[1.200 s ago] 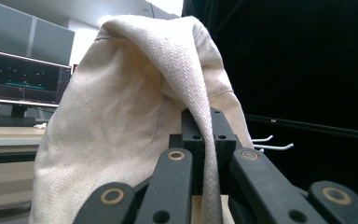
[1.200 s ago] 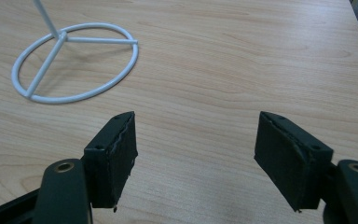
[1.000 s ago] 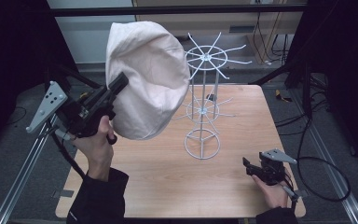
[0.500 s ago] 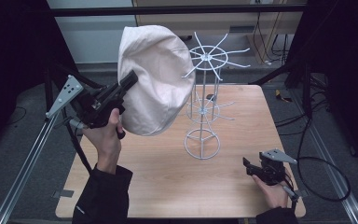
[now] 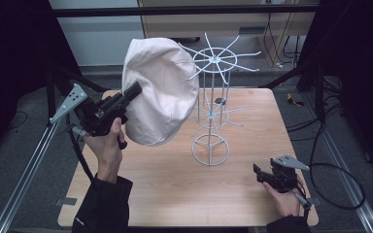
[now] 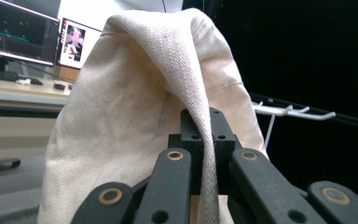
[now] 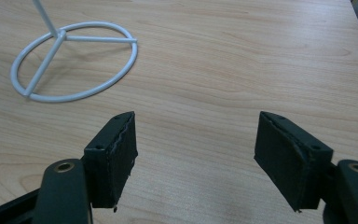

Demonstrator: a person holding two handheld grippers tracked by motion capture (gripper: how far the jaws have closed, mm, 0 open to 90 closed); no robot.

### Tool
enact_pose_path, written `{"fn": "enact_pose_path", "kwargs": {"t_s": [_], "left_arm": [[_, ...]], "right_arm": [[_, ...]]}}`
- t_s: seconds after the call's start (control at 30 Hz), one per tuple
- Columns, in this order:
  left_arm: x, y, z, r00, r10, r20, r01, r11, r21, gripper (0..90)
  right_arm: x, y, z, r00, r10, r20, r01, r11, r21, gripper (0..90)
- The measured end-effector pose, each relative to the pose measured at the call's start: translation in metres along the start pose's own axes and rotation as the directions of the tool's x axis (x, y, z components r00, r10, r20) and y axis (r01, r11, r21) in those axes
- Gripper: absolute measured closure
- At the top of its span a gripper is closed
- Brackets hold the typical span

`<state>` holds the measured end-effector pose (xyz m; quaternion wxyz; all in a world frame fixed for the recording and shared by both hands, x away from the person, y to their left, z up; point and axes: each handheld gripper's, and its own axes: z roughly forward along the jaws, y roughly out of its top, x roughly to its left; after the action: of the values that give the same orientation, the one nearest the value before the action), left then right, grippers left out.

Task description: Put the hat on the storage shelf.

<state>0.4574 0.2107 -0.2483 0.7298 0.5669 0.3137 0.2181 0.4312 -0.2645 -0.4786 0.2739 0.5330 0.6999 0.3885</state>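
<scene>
The left gripper [image 5: 135, 91] pinches the edge of a cream hat [image 5: 160, 92] tight and holds it up in the air, just beside the top spokes of the white wire rack [image 5: 212, 109]. The hat is not hung yet. The right gripper [image 7: 196, 154] rests wide open with nothing in it, low over the table [image 5: 175, 189]

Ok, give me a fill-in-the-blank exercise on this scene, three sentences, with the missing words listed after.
1. The left gripper is shut on the rim of a cream ____.
2. The white wire rack stands on a ____ table.
3. The right gripper rests low over the table with its jaws ____.

Missing words: hat; wooden; open
</scene>
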Motion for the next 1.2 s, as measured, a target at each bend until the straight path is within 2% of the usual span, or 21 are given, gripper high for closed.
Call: {"fn": "enact_pose_path", "kwargs": {"t_s": [0.27,0.6,0.8,0.83,1.07,1.13,1.17,1.2], "left_arm": [[0.006,-0.014,0.000,0.9999,0.009,-0.007,-0.008,0.9983,0.058,87.9],[0.010,-0.027,0.006,0.9989,0.036,-0.031,-0.031,0.9912,0.129,87.7],[0.013,-0.035,0.011,0.9978,0.047,-0.047,-0.039,0.9848,0.170,87.7],[0.015,-0.038,0.013,0.9973,0.049,-0.056,-0.038,0.9818,0.186,87.6],[0.018,-0.046,0.018,0.9966,0.054,-0.062,-0.039,0.9742,0.222,87.6],[0.018,-0.048,0.019,0.9964,0.057,-0.063,-0.040,0.9713,0.234,87.5],[0.018,-0.050,0.021,0.9957,0.064,-0.067,-0.045,0.9675,0.249,87.4],[0.018,-0.050,0.021,0.9957,0.064,-0.067,-0.045,0.9675,0.249,87.4]], "right_arm": [[0.001,0.000,0.000,1.0000,0.004,-0.002,-0.004,1.000,0.003,29.5],[0.000,0.000,0.001,1.0000,-0.003,0.000,0.003,1.000,0.004,29.6],[0.000,0.000,0.001,1.0000,-0.003,-0.001,0.003,1.000,0.004,29.6],[0.001,0.000,0.001,1.0000,-0.003,-0.001,0.003,1.000,0.004,29.6],[0.001,0.000,0.001,1.0000,-0.003,-0.003,0.003,1.000,0.002,29.5],[0.001,0.000,0.001,1.0000,-0.003,-0.003,0.003,1.000,0.003,29.5],[0.001,0.000,0.001,1.0000,-0.003,-0.003,0.003,1.000,0.002,29.5],[0.001,0.000,0.001,1.0000,-0.003,-0.003,0.003,1.000,0.002,29.5]]}}
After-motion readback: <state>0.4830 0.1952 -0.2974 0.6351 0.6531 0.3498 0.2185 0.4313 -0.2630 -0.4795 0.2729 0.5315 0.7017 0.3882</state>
